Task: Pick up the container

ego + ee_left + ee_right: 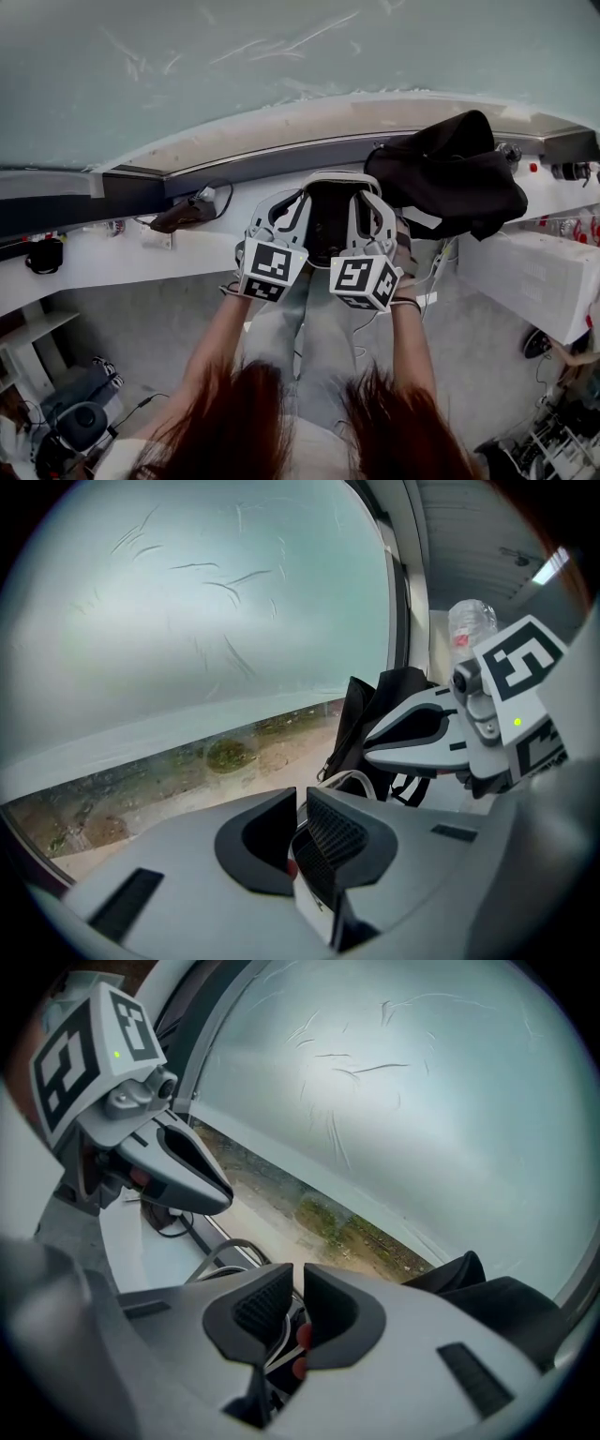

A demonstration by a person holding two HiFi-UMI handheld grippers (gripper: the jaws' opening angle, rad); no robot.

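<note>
Big frosted window fills the top, white sill below it. Black bag is slumped on the sill at right. Likely container, white rim and dark inside, sits just beyond both tools, partly hidden. Left gripper and right gripper are side by side, both closed on nothing, probably flanking it for a two-handed lift.

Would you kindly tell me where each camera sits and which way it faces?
Left gripper view: on the left gripper, along shut jaws toward the window.
Right gripper view: on the right gripper, likewise.
Head view: on the person's head, down at the ledge; forearms, hair, grippers show.
Shared: all show the black bag; each gripper view shows the other gripper.
</note>
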